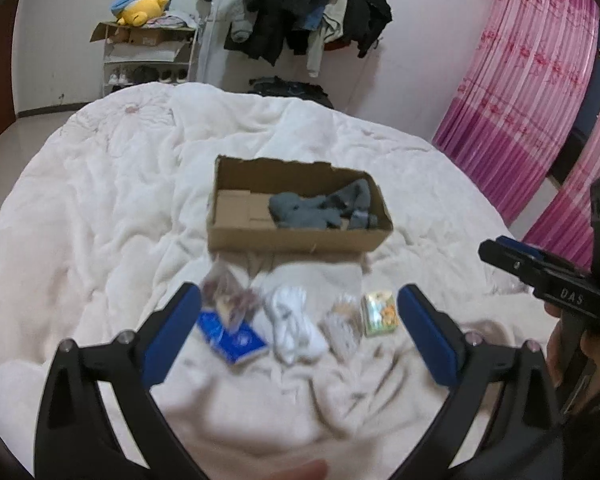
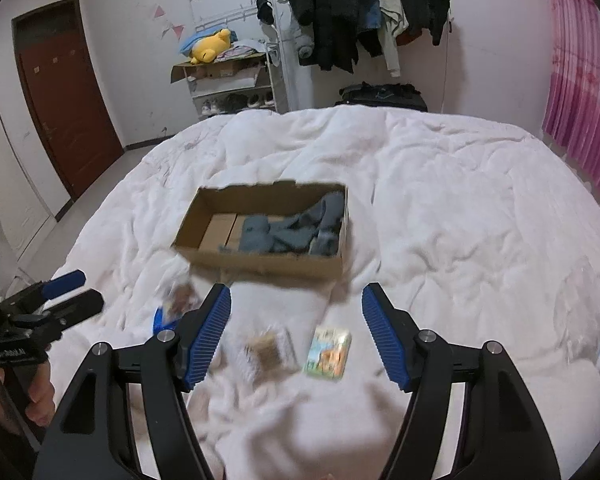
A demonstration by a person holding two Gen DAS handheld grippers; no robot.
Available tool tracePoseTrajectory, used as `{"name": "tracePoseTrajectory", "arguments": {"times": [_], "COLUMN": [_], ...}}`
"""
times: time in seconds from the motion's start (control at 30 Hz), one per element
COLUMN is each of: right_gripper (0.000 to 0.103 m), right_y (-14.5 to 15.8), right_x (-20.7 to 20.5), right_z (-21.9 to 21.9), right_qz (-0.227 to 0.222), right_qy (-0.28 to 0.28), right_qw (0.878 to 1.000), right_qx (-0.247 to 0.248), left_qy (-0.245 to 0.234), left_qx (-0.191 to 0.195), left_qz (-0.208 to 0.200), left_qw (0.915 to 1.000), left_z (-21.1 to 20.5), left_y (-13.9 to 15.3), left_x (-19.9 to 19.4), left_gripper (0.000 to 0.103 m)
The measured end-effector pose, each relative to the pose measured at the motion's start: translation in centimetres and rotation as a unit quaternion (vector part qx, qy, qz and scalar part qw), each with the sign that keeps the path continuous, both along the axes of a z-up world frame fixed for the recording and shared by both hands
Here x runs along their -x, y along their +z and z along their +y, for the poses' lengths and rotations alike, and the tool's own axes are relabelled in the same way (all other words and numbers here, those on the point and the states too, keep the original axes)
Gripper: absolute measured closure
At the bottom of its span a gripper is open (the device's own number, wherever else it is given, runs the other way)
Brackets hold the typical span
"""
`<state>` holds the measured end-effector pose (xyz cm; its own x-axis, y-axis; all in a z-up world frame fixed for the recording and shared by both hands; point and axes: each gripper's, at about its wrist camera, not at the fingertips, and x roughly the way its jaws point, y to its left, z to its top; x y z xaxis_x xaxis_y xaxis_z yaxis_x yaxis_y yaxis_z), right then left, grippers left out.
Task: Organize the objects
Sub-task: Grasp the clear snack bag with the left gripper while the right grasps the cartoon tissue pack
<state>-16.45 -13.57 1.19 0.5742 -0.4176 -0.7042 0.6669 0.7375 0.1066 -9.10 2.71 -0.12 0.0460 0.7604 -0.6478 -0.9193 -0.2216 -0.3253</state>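
Note:
An open cardboard box (image 1: 296, 236) (image 2: 260, 260) sits on the white bed and holds grey socks (image 1: 324, 208) (image 2: 292, 228). In front of it lie a clear bag of dark items (image 1: 228, 300) (image 2: 182, 300), a blue booklet (image 1: 232, 336), a white bundle (image 1: 296, 328), a small clear packet (image 1: 342, 326) (image 2: 268, 350) and a colourful card pack (image 1: 380, 314) (image 2: 328, 354). My left gripper (image 1: 300, 312) is open and empty above these. My right gripper (image 2: 296, 312) is open and empty above the packet and card pack.
The white quilt (image 1: 100, 220) (image 2: 460, 220) covers the bed. Behind stand a shelf with a yellow plush toy (image 1: 144, 10) (image 2: 212, 46), a rack of dark clothes (image 1: 312, 12) (image 2: 364, 20), pink curtains (image 1: 520, 92) and a brown door (image 2: 64, 96).

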Motion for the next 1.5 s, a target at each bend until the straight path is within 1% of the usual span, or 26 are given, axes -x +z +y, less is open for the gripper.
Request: {"name": "tracePoseTrajectory", "arguments": {"times": [0.13, 0.2, 0.3, 0.33, 0.37, 0.5, 0.53, 0.57, 0.6, 0.63, 0.73, 0.8, 0.83, 0.97, 1.1, 1.3, 1.43, 1.5], "right_gripper": [0.032, 0.032, 0.032, 0.032, 0.032, 0.032, 0.032, 0.032, 0.032, 0.032, 0.032, 0.032, 0.032, 0.032, 0.032, 0.032, 0.032, 0.032], "right_y": [-0.8, -1.5, -3.1, -3.5, -4.2, -6.0, -6.0, -7.1, -7.5, -8.1, -9.1, -9.9, -10.2, -12.3, -14.1, -16.2, -17.2, -17.6], "right_x": [1.8, 2.6, 3.2, 3.4, 3.4, 3.2, 3.2, 2.5, 2.4, 1.9, 1.0, 0.0, -0.4, -2.2, -3.3, -4.4, -4.9, -5.0], "right_z": [1.4, 2.2, 2.5, 2.4, 2.0, 0.2, 0.2, -1.1, -1.6, -2.4, -4.0, -5.0, -5.3, -6.1, -6.8, -8.1, -8.6, -9.0], "right_qz": [0.011, 0.024, 0.053, 0.056, 0.06, 0.072, 0.072, 0.078, 0.082, 0.086, 0.092, 0.1, 0.106, 0.133, 0.158, 0.179, 0.184, 0.184], "right_qy": [-0.005, -0.001, -0.003, -0.004, -0.018, -0.034, -0.034, -0.035, -0.038, -0.042, -0.05, -0.044, -0.046, -0.042, -0.041, -0.045, -0.045, -0.048], "right_qw": [1.0, 1.0, 0.998, 0.998, 0.997, 0.996, 0.996, 0.995, 0.995, 0.994, 0.992, 0.991, 0.99, 0.985, 0.98, 0.972, 0.97, 0.968], "right_qx": [-0.013, -0.018, -0.027, -0.031, -0.039, -0.047, -0.047, -0.05, -0.052, -0.058, -0.072, -0.08, -0.083, -0.097, -0.116, -0.143, -0.154, -0.162], "left_qy": [0.002, -0.001, -0.007, -0.01, -0.012, -0.024, -0.03, -0.036, -0.037, -0.039, -0.042, -0.046, -0.041, -0.033, -0.032, -0.008, -0.03, -0.039], "left_qx": [0.006, 0.012, 0.023, 0.027, 0.035, 0.068, 0.069, 0.069, 0.072, 0.081, 0.095, 0.094, 0.107, 0.134, 0.145, 0.192, 0.215, 0.212], "left_qz": [0.011, 0.02, 0.042, 0.044, 0.043, 0.053, 0.054, 0.059, 0.067, 0.076, 0.079, 0.088, 0.092, 0.081, 0.077, 0.101, 0.111, 0.123], "left_qw": [0.9999, 0.9997, 0.9988, 0.9986, 0.9984, 0.996, 0.9957, 0.9952, 0.9945, 0.993, 0.9915, 0.9906, 0.9892, 0.9871, 0.9859, 0.9763, 0.9697, 0.9686], "left_z": [-2.8, -3.6, -4.1, -4.0, -3.8, -1.9, -1.4, -0.8, -0.3, 0.6, 2.4, 3.3, 4.1, 5.9, 7.3, 10.2, 11.3, 11.4], "left_y": [-0.1, -0.3, -1.1, -1.4, -1.9, -3.9, -4.3, -4.7, -5.2, -5.8, -7.2, -7.7, -8.3, -9.9, -10.7, -13.3, -14.7, -14.6], "left_x": [-0.4, -0.4, -0.7, -0.7, -0.5, -0.4, -0.4, -0.5, -0.6, -0.6, -0.4, -0.4, -0.3, 0.4, 1.0, 2.2, 2.1, 1.7], "left_gripper": [0.004, 0.004, 0.003, 0.003, 0.003, 0.003, 0.003, 0.003, 0.003, 0.003, 0.003, 0.003, 0.003, 0.003, 0.003, 0.003, 0.003, 0.003]}}
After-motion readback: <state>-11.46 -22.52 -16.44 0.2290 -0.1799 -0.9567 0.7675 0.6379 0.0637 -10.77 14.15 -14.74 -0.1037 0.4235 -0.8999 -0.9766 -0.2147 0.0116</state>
